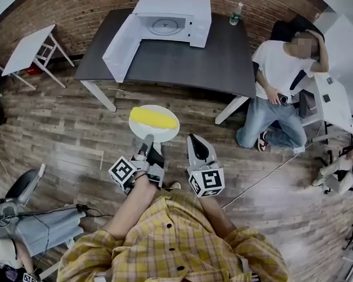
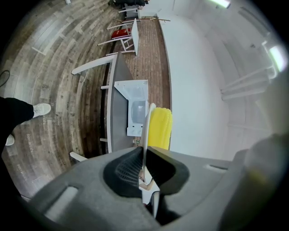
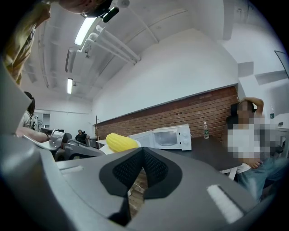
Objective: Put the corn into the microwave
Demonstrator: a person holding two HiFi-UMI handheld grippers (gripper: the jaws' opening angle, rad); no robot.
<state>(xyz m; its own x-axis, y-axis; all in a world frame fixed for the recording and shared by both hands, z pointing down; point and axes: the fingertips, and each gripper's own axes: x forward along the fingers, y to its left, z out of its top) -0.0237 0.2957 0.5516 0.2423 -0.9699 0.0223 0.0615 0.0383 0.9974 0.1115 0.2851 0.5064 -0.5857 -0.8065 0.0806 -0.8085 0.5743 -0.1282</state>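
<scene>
Head view: my left claw [image 1: 145,143] is pinched on the near rim of a white plate [image 1: 168,130], the jaws only a sliver apart with the rim between the pads. The corn [image 1: 149,116] lies across that plate, yellow and lengthwise from 9 to 3 o'clock. My right claw [image 1: 194,139] hovers just beside the plate at its 4 o'clock, its jaws closed tip to tip on nothing.

At 12 o'clock from the plate stands a dark table [image 1: 186,61] with the white microwave [image 1: 191,20] on its far side. The microwave's door [image 1: 124,43] hangs wide open toward 10 o'clock and reaches out to the table's near edge. That edge and a white table leg [image 1: 99,96] lie between the plate and the oven. A bottle [image 1: 235,14] stands at the microwave's 3 o'clock. A person [image 1: 280,84] sits on the plank floor at 2 o'clock, against the table's right end. A small white table [image 1: 29,47] stands at 10 o'clock, and a cable [image 1: 263,177] trails over the floor at 4 o'clock.
</scene>
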